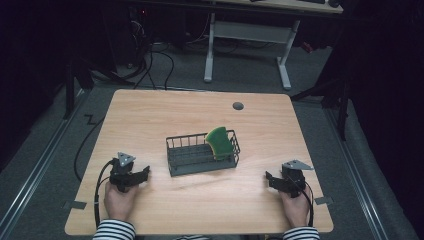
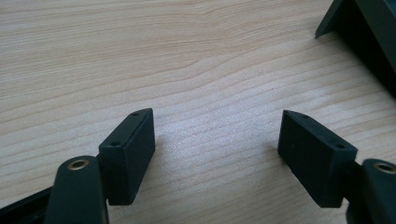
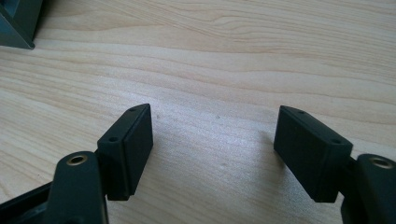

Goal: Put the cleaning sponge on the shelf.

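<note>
A dark wire basket (image 1: 173, 159) stands in the middle of the wooden table (image 1: 150, 115). A green and yellow sponge (image 1: 219, 142) leans upright in its right end. My left gripper (image 1: 145, 175) rests on the table to the left of the basket, held by a hand, open with bare wood between its jaws (image 2: 217, 135). My right gripper (image 1: 269, 179) rests to the right of the basket, also open over bare wood (image 3: 212, 133). A corner of the basket (image 2: 359, 32) appears at the top right of the left gripper view, and another basket corner (image 3: 18, 23) at the top left of the right gripper view.
A round grey cable port (image 1: 238, 105) sits in the table near its far edge. Behind the table stand a white desk frame (image 1: 247, 45) and cables on the floor (image 1: 155, 60). Striped sleeves (image 1: 114, 230) enter from the bottom.
</note>
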